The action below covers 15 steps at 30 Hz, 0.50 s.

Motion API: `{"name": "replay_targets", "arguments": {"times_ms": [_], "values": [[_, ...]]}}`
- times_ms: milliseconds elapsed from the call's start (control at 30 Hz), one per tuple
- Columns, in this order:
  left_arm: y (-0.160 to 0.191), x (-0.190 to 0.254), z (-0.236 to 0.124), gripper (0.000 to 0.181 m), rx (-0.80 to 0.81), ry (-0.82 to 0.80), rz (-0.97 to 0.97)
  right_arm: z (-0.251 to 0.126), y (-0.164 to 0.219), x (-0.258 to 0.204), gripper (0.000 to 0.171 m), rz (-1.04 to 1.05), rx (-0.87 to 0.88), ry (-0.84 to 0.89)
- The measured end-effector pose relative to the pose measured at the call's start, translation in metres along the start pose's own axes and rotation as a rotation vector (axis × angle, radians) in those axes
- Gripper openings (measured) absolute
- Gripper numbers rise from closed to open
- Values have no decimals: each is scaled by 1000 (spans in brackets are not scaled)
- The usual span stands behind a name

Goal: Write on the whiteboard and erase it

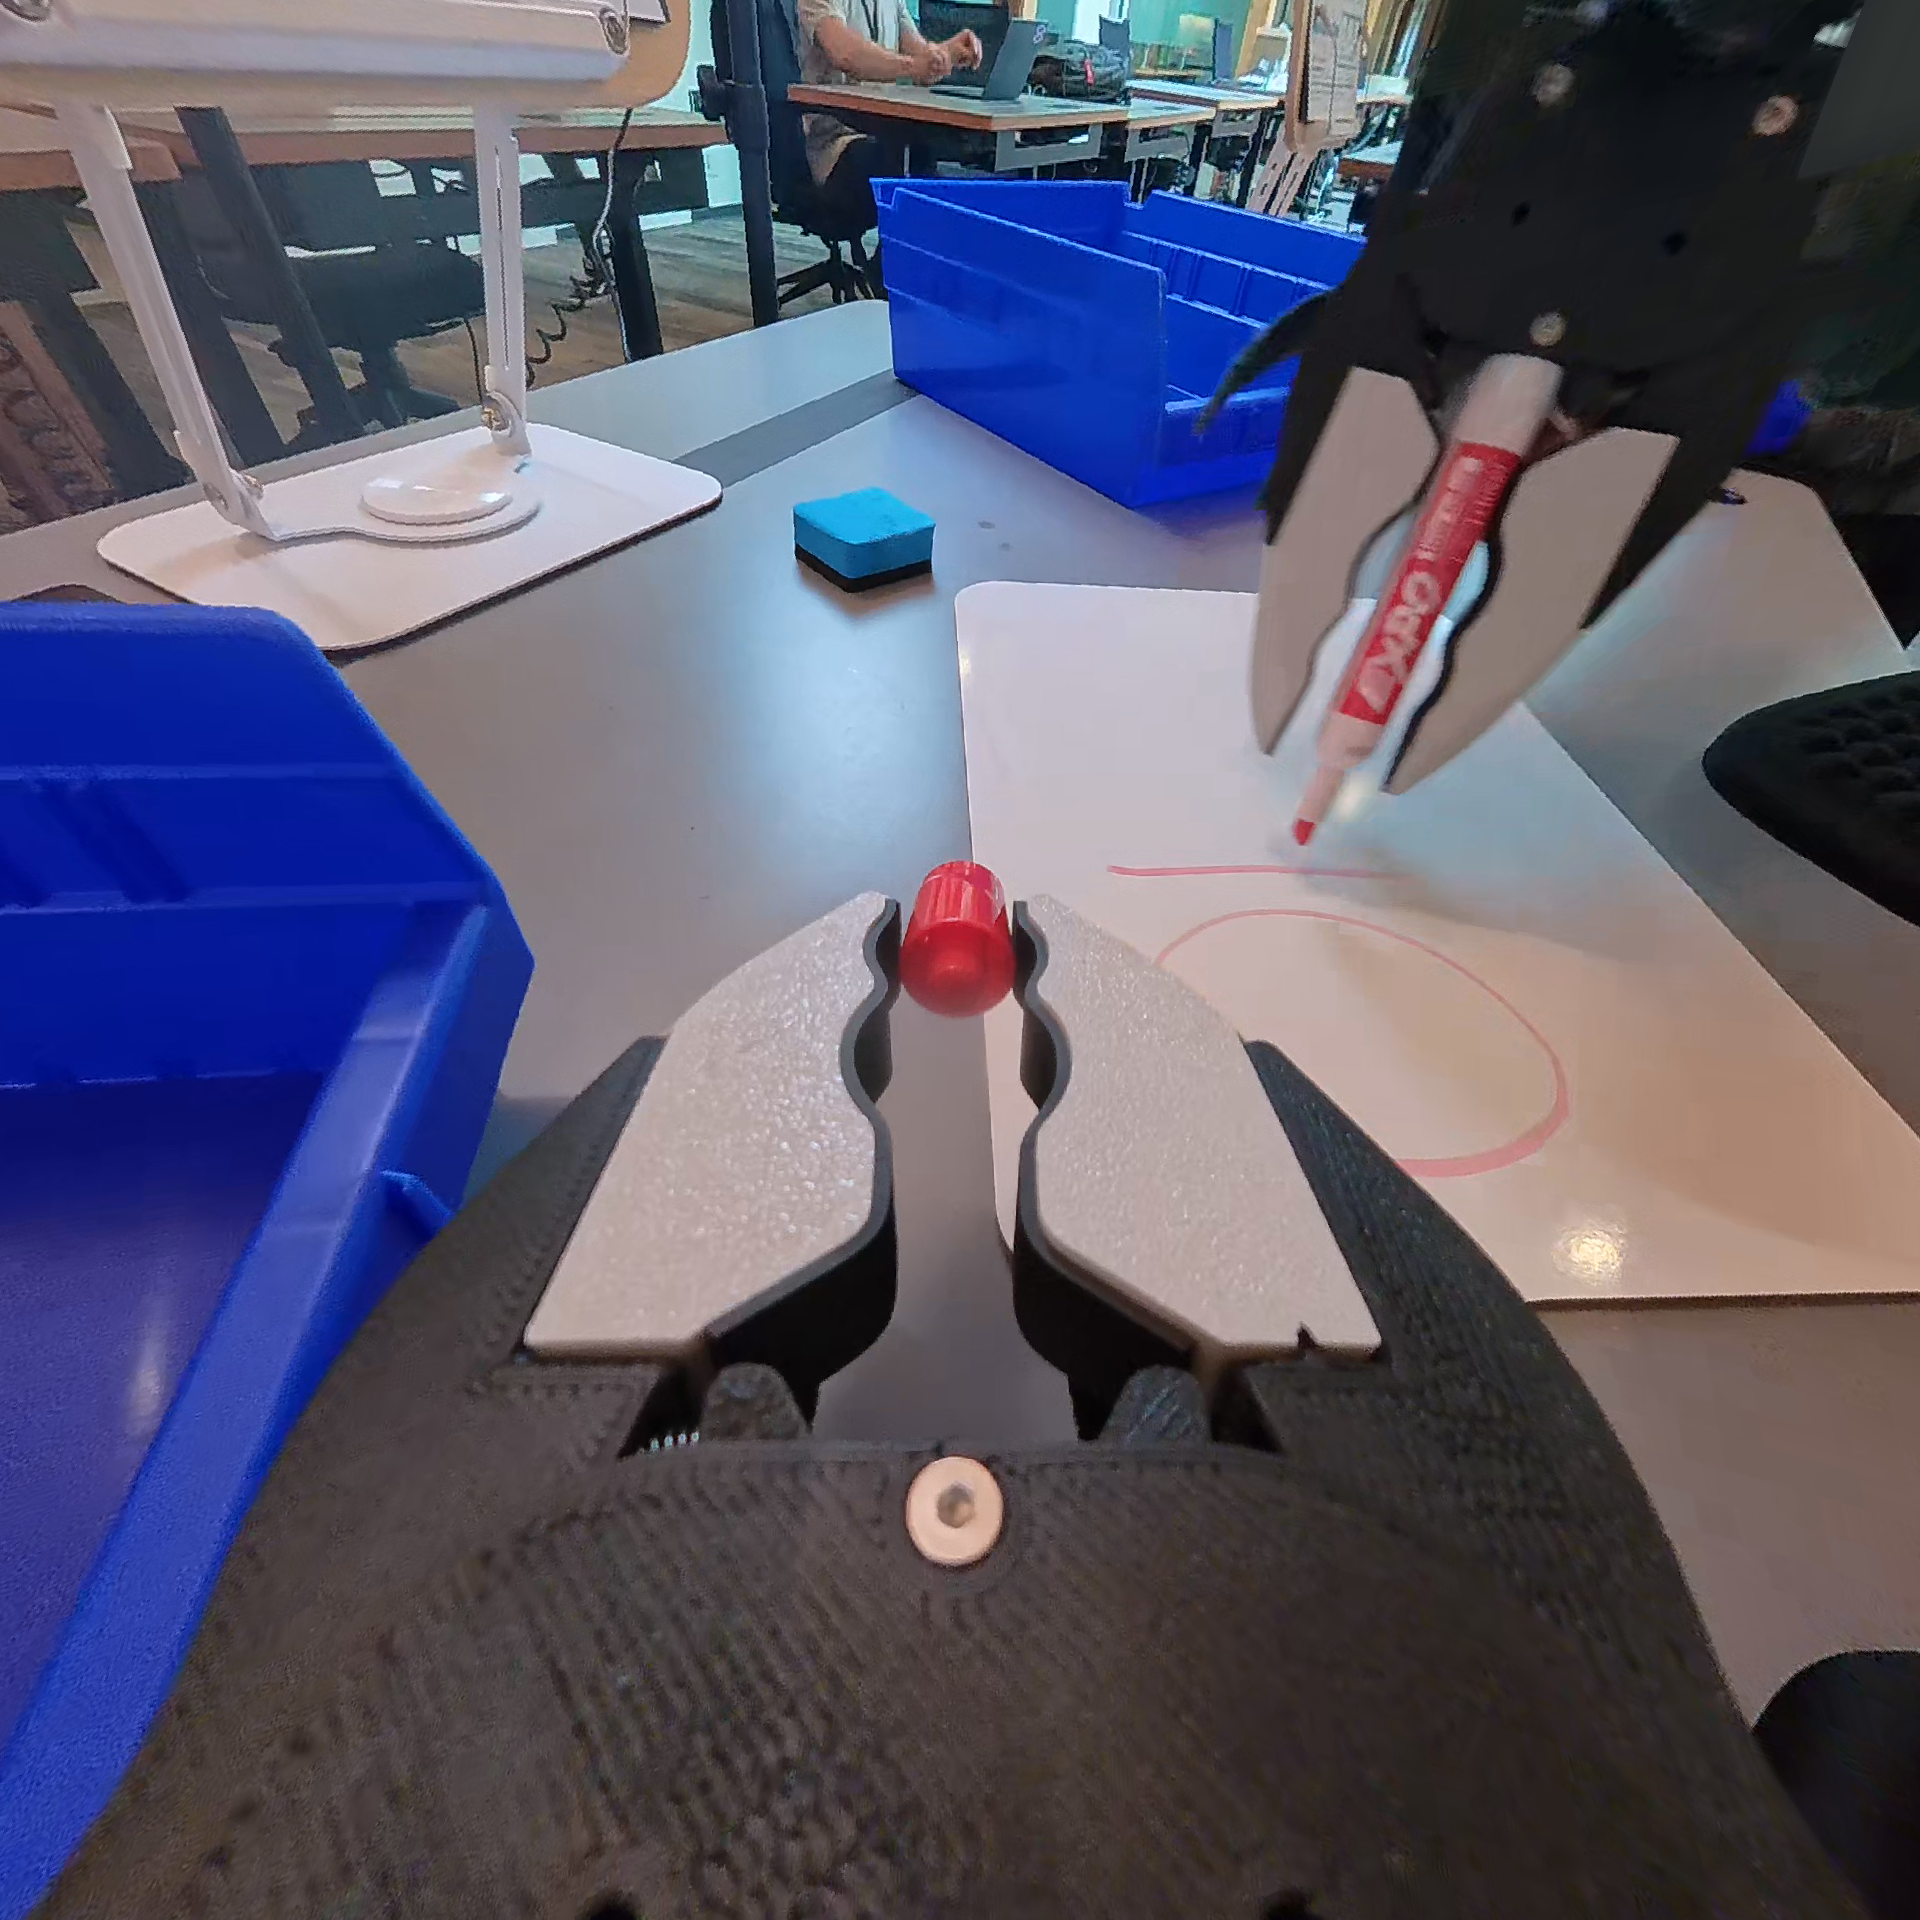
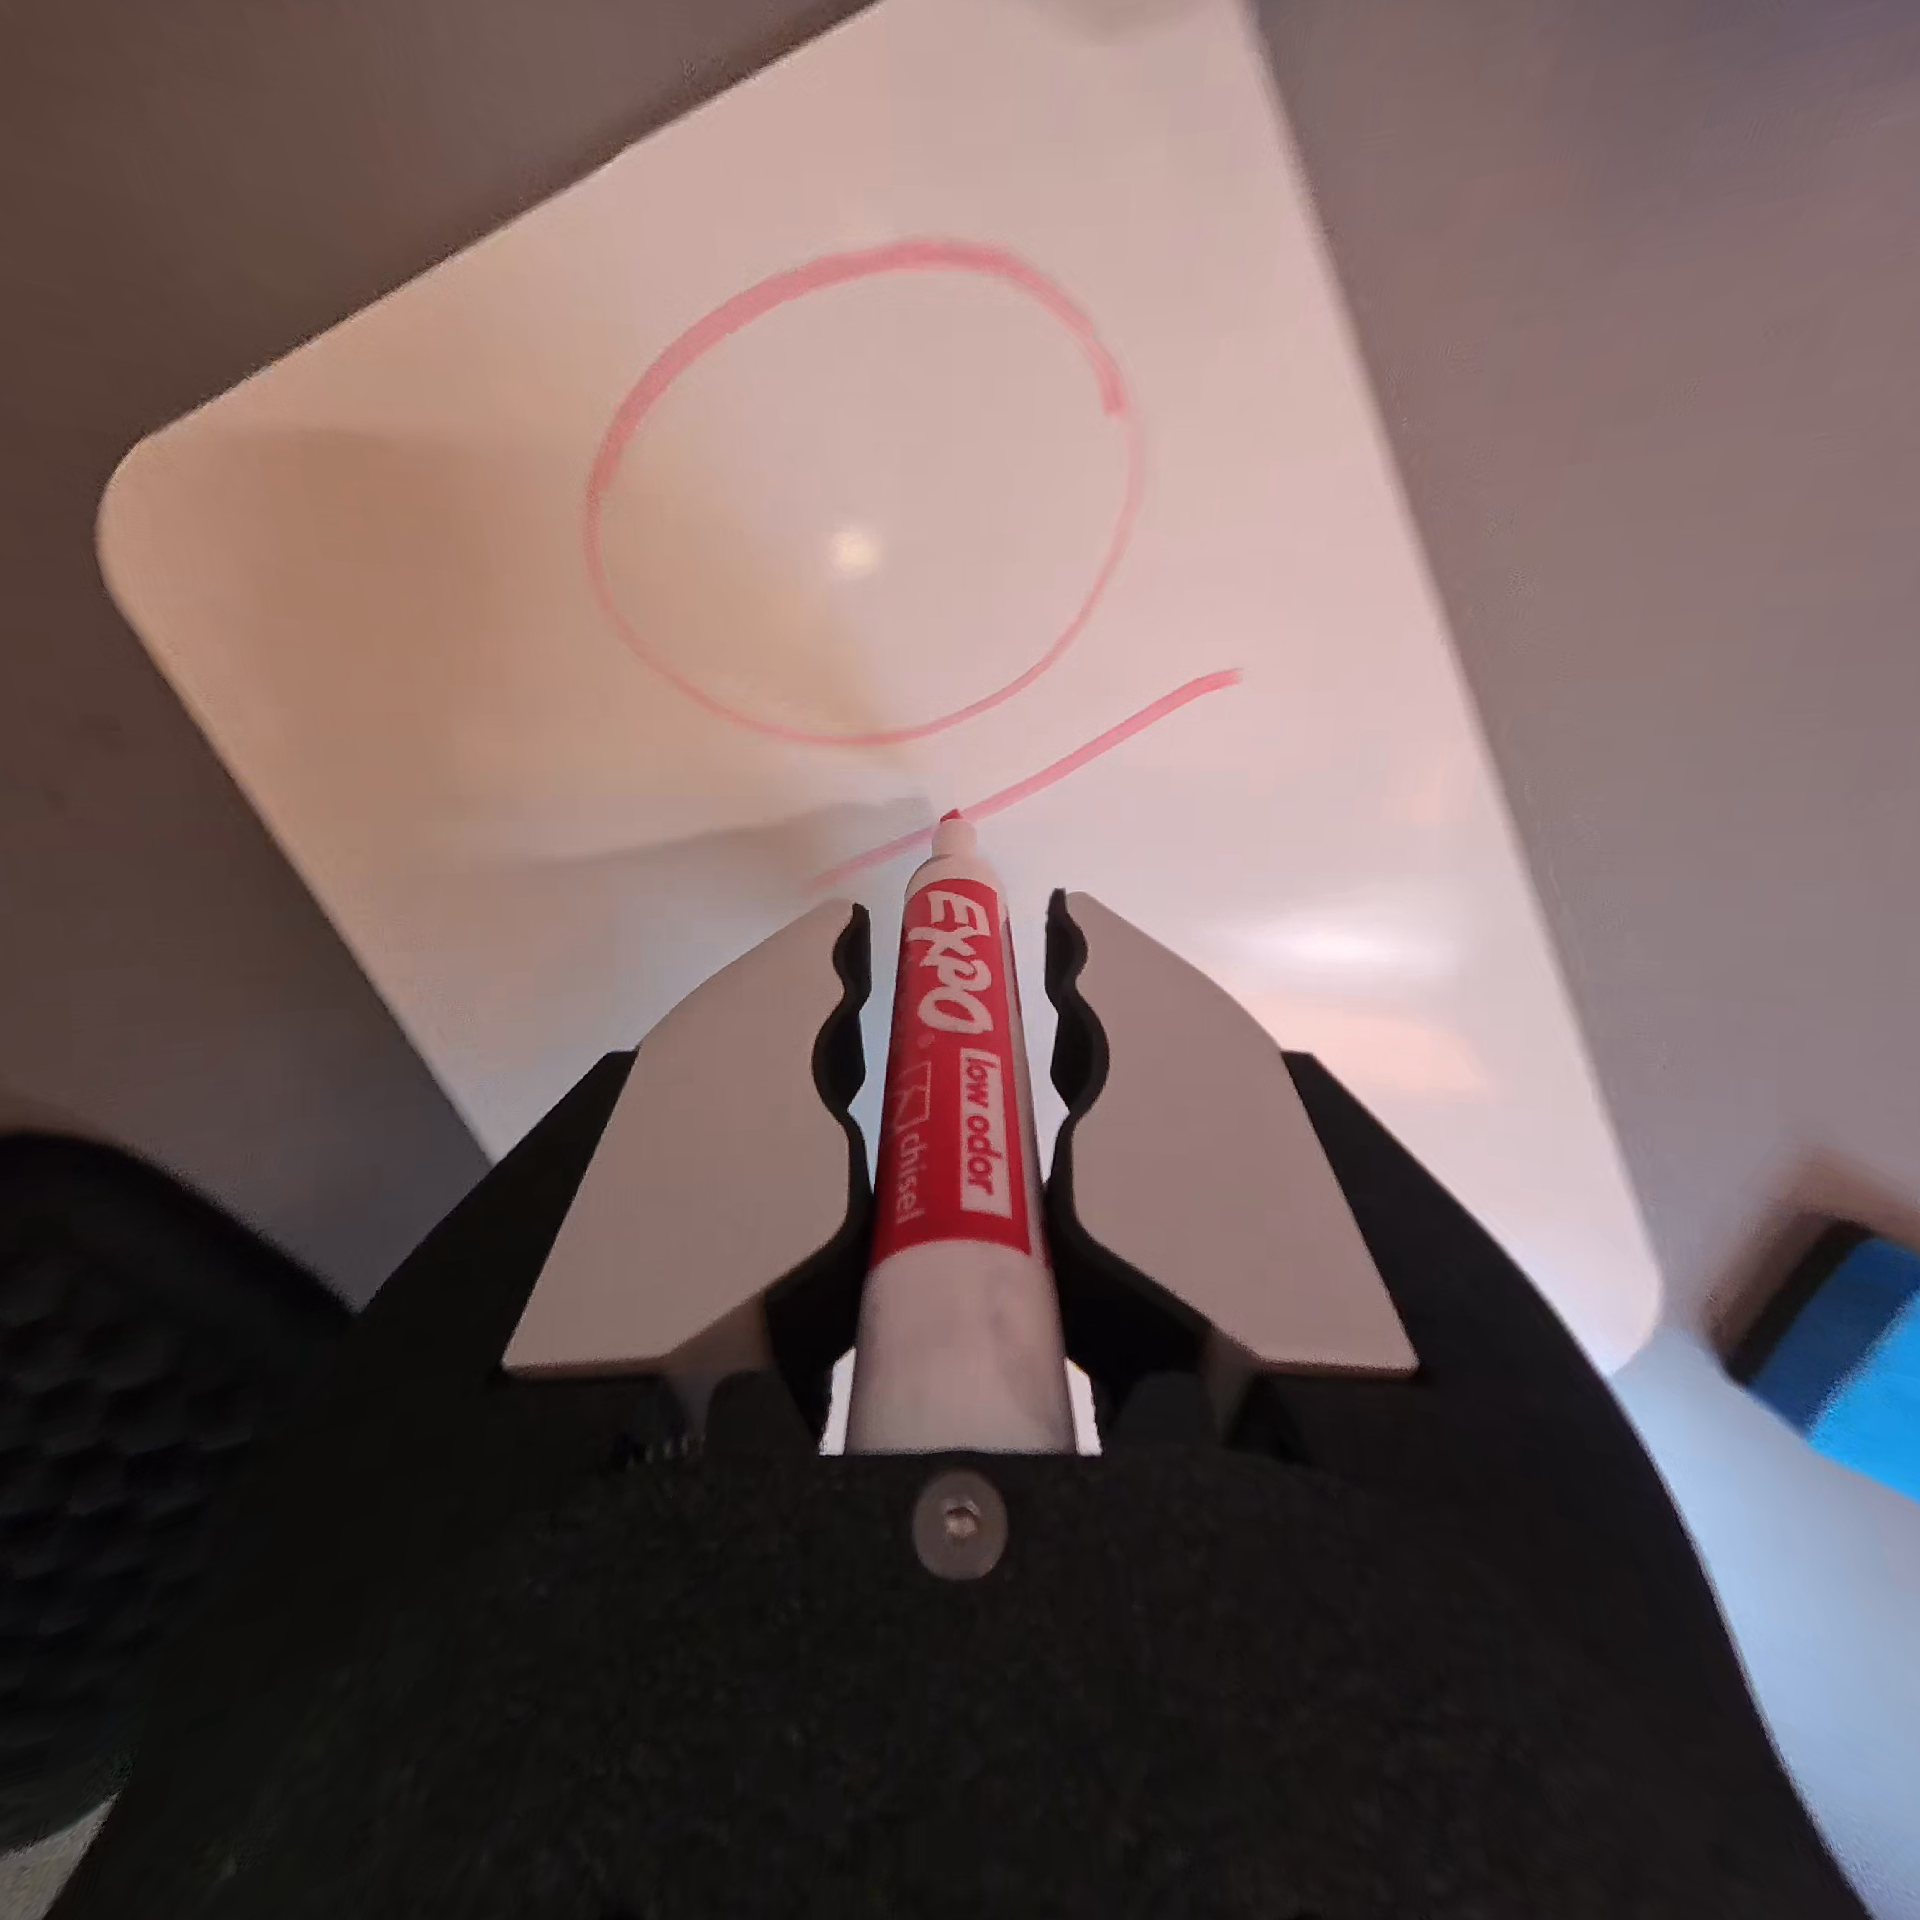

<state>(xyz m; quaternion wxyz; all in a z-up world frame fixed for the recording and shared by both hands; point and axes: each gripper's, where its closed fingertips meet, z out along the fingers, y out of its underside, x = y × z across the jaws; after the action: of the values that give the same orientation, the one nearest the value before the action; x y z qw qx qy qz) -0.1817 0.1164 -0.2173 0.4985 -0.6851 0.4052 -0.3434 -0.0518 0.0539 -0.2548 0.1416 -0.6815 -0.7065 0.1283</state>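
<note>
The right gripper (image 2: 951,914) is clamping a red marker (image 2: 951,1081) mid-barrel, tip touching the whiteboard (image 2: 416,582) at a red line (image 2: 1101,743) just beside a drawn circle (image 2: 862,499). The left gripper (image 1: 954,914) is pinching the red cap (image 1: 954,951) at its fingertips. I'm guessing the marker's light, stiff and a bit slick, so that barrel grip seems right. It's carrying a printed label, not repeating it. The eraser (image 1: 862,538) is sitting on the table (image 1: 675,790) past the board; looks soft, best grabbed by its sides.

The eraser (image 2: 1860,1351) is blurred and cut off by the right wrist view's edge.
</note>
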Motion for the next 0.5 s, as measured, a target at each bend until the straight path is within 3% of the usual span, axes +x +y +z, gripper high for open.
{"name": "replay_targets", "arguments": {"times_ms": [200, 500], "values": [[-1, 0, -1, 20, 5, 0, 1, 10, -20, 48, 33, 15, 35, 38], [-1, 0, -1, 20, 4, 3, -3, 21, -17, 56, 33, 10, -14, 17]]}}
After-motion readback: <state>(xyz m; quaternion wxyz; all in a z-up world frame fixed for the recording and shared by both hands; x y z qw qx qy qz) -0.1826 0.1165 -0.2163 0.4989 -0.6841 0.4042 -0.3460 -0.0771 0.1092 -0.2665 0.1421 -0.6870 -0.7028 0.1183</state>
